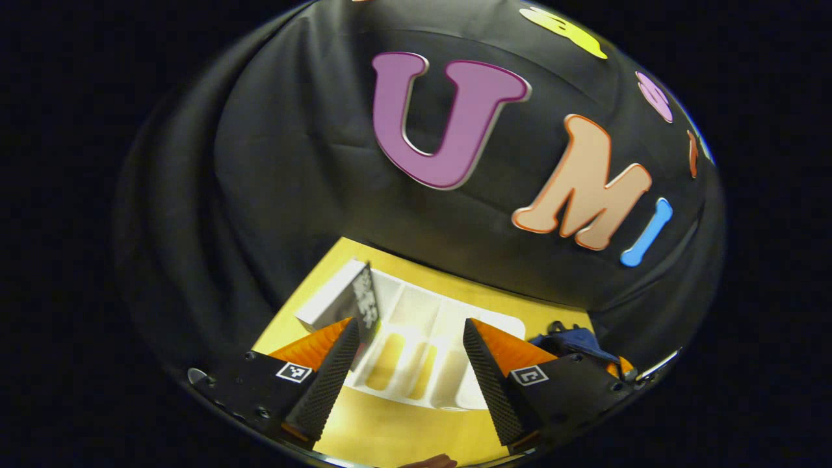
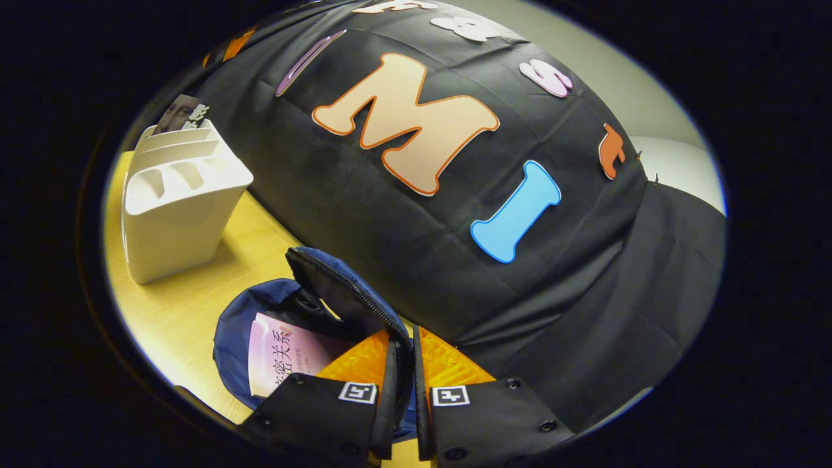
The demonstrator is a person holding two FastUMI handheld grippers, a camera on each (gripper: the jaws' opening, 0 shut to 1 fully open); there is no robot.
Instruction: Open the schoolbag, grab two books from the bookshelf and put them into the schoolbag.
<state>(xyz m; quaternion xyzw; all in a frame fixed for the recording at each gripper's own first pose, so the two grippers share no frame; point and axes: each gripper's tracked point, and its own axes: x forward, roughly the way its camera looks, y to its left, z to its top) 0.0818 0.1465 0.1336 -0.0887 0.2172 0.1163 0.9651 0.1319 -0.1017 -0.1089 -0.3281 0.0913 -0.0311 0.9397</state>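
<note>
In the left gripper view my left gripper (image 1: pixel 411 325) is open above the white bookshelf (image 1: pixel 448 390), with nothing between its fingers. One book (image 1: pixel 348 296) leans in the shelf's left slot, close to my left finger. The blue schoolbag (image 1: pixel 572 341) peeks in at the right. In the right gripper view my right gripper (image 2: pixel 403 344) is shut on the zipped rim of the schoolbag's flap (image 2: pixel 344 286), holding it up. The schoolbag (image 2: pixel 231 338) gapes open, and a pink-and-white book (image 2: pixel 279 357) lies inside it. The bookshelf (image 2: pixel 175 208) stands at the far left with a book (image 2: pixel 182 114) in its back slot.
The yellow table (image 2: pixel 195 305) carries both the shelf and the bag. The booth's black cloth wall (image 2: pixel 552 292) hangs close behind them. A strip of bare table (image 1: pixel 390 435) lies in front of the shelf.
</note>
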